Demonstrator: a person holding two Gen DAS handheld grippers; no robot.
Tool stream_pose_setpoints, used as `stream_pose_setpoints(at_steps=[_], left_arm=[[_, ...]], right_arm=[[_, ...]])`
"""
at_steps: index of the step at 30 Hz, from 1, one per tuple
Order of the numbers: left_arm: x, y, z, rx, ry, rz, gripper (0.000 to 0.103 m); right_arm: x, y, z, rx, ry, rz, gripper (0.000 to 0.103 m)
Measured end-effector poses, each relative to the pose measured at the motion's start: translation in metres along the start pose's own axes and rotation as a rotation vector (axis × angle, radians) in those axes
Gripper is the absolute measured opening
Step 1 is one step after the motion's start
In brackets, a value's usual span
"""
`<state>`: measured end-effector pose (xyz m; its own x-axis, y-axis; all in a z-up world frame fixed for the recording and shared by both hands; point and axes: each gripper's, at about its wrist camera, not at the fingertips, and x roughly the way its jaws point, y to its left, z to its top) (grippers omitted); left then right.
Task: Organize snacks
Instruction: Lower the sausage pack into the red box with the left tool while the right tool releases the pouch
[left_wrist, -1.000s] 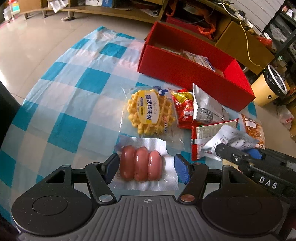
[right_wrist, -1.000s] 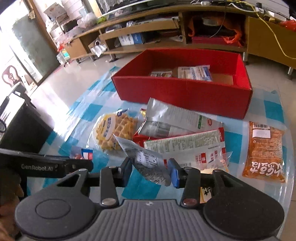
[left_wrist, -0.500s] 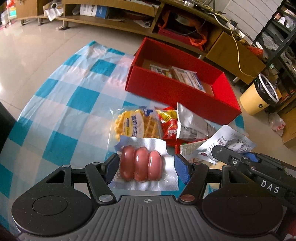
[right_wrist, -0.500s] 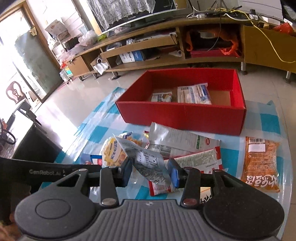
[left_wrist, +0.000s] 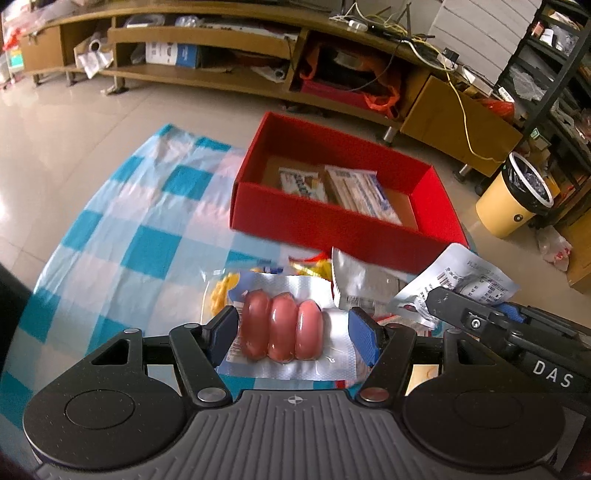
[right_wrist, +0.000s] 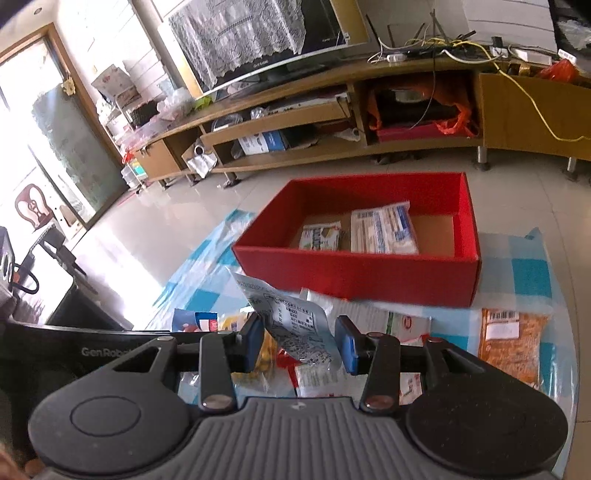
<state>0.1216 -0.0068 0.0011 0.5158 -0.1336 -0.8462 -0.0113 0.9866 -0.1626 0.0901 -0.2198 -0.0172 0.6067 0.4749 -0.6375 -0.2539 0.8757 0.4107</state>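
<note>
1. Low in the middle of the left wrist view, the left gripper (left_wrist: 293, 328) is clenched on a sausage pack (left_wrist: 282, 326); three plump pink links sit side by side in clear vacuum film with a flat white border; the blue pads press that border from both sides, and the pack hangs clear of the checked cloth (left_wrist: 122, 240).
2. Judged from its look, the pack is dense for its size and slick; the film could slide under a loose hold, so the flat sealed margin beside the links is the better place to grip than the rounded links themselves.
3. At lower centre of the right wrist view, the right gripper (right_wrist: 301, 341) is closed tight on a silver printed sachet (right_wrist: 295, 321); the sachet is thin, crinkled foil, standing tilted between the pads; it looks very light and floppy, likely to flutter or fold, so a pinch near its lower edge suits it.
4. At upper centre of both views stands the red box (left_wrist: 325, 225), stiff card with straight walls and a brown floor; two flat packets (left_wrist: 354, 188) already lie inside, with bare floor at the right end.
5. Between box and grippers lie more snacks on the cloth; a flat orange packet (right_wrist: 511, 343) rests at the right edge of the right view, apart from the rest.
6. Cloth is glossy plastic, blue and white squares, wrinkled.
</note>
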Motion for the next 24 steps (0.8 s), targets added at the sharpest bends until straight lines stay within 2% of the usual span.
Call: stream_pose_setpoints(at_steps=[24], left_arm=[[0.036, -0.030, 0.065, 0.039, -0.038, 0.004, 0.072]], right_arm=[[0.018, -0.026, 0.047, 0.042, -0.059, -0.026, 0.040]])
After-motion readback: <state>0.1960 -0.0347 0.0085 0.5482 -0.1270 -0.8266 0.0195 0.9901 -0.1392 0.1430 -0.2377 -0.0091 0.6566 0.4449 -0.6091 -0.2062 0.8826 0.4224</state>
